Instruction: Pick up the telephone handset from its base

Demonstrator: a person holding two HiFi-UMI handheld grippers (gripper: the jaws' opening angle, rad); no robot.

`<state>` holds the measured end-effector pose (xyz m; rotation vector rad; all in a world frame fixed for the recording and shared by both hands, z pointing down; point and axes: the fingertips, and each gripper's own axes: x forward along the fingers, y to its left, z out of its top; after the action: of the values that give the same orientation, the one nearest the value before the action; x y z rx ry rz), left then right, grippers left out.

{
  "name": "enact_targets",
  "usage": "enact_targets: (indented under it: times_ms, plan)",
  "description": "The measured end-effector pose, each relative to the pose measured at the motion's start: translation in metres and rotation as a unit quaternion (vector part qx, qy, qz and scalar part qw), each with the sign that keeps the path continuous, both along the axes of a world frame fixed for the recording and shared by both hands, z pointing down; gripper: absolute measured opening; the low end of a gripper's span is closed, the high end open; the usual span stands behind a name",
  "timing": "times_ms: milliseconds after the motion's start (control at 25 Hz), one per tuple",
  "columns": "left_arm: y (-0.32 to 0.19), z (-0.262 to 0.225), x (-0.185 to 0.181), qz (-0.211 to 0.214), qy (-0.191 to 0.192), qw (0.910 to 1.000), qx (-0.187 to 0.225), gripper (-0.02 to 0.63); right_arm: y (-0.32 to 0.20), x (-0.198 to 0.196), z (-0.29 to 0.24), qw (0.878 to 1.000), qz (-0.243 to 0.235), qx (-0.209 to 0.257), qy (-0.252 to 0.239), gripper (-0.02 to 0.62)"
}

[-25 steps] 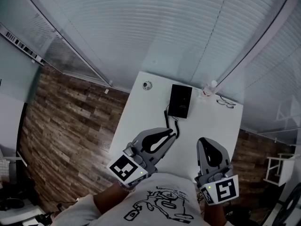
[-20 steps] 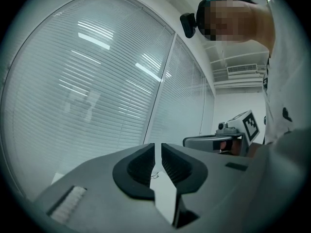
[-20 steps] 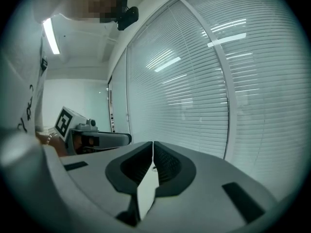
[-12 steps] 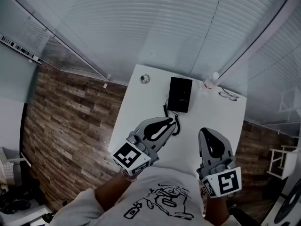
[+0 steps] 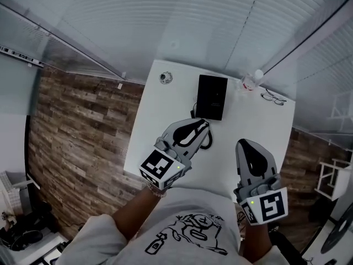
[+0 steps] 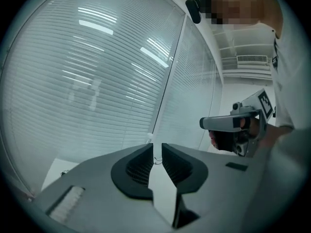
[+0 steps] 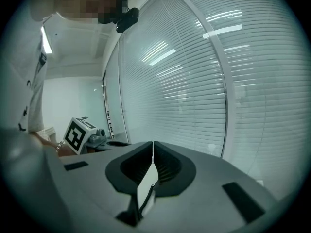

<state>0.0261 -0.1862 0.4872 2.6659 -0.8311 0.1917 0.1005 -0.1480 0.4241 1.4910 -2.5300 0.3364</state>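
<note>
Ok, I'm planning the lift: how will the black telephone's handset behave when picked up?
Likely stiff and light: the telephone looks like slim hard plastic. Its cord loops loosely on the white table, so it would probably trail and tug back.

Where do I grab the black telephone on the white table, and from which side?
Grip the black rectangular telephone across its narrow width, likely along the left long edge where the dark cord leaves, descending from above: it lies flat, long axis pointing away. Handset outline unclear.
</note>
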Motion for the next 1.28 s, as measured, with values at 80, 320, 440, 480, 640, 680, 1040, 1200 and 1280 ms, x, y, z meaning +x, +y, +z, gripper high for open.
enact_targets:
  times_ms: [80,320,440,480,640,680,1040,1200,1280]
  plan:
    - [-0.006,0.015,0.001,-0.001,-0.009,0.9999,-0.008,0.043,-0.004,0.0,0.007,1.0,-0.003,-0.005,0.001,0.006]
    - [-0.028,0.065,-0.003,-0.02,-0.029,0.9988,-0.033,0.055,-0.021,0.0,0.027,1.0,-0.005,-0.019,0.0,0.006]
    - [-0.041,0.088,-0.007,-0.03,-0.029,0.9978,-0.051,0.067,-0.03,-0.002,0.039,1.0,-0.006,-0.027,-0.001,0.006]
    - [-0.045,0.095,-0.008,-0.032,-0.029,0.9976,-0.055,0.076,-0.032,-0.003,0.042,1.0,-0.007,-0.03,-0.001,0.006]
    - [-0.062,0.122,-0.008,-0.037,-0.024,0.9962,-0.075,0.113,-0.039,-0.005,0.056,0.999,-0.01,-0.044,-0.003,0.006]
    - [-0.067,0.129,-0.008,-0.038,-0.022,0.9957,-0.081,0.126,-0.041,-0.005,0.06,0.999,-0.011,-0.048,-0.004,0.006]
    - [-0.109,0.205,-0.008,-0.054,-0.024,0.9892,-0.134,0.14,-0.056,-0.003,0.088,0.997,-0.013,-0.073,-0.008,0.006]
    - [-0.123,0.23,-0.007,-0.062,-0.023,0.9854,-0.157,0.144,-0.06,-0.001,0.099,0.996,-0.014,-0.087,-0.012,0.006]
    - [-0.127,0.241,-0.006,-0.064,-0.024,0.9839,-0.165,0.152,-0.062,-0.001,0.105,0.996,-0.015,-0.093,-0.014,0.006]
